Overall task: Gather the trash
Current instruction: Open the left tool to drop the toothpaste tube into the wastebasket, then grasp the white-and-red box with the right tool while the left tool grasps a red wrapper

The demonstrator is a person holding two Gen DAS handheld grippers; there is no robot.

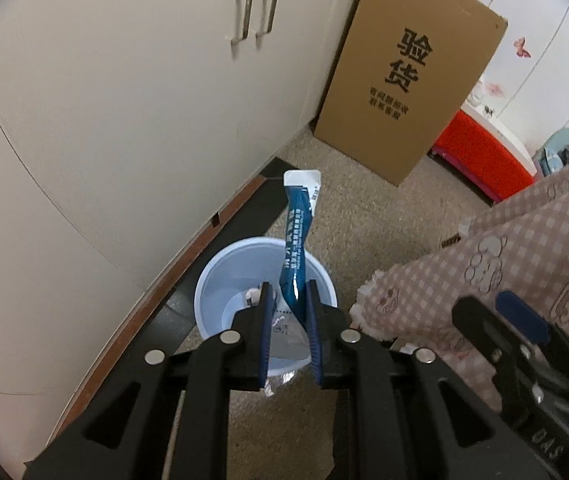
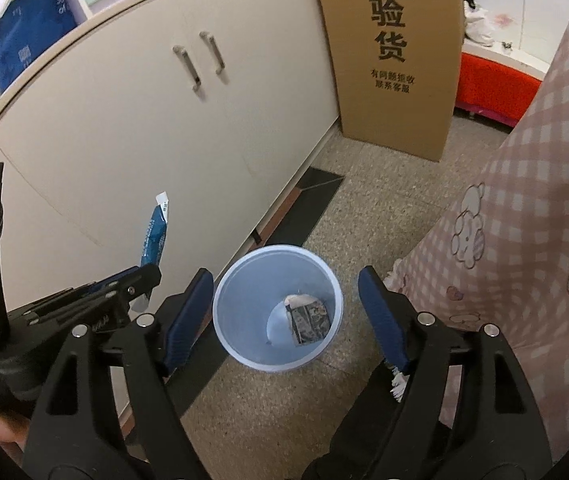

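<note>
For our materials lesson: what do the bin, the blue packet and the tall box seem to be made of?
Bin: likely thin plastic, pale blue, smooth and slightly see-through.
Packet: probably glossy plastic film or foil; it twists and shines.
Box: matte brown cardboard with printed characters.

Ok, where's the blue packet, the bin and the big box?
blue packet [image 1: 295, 252]: left wrist view, middle of its twisted body.
bin [image 2: 224, 312]: right wrist view, left inner wall below the rim.
cardboard box [image 2: 392, 120]: right wrist view, plain front below the print.
</note>
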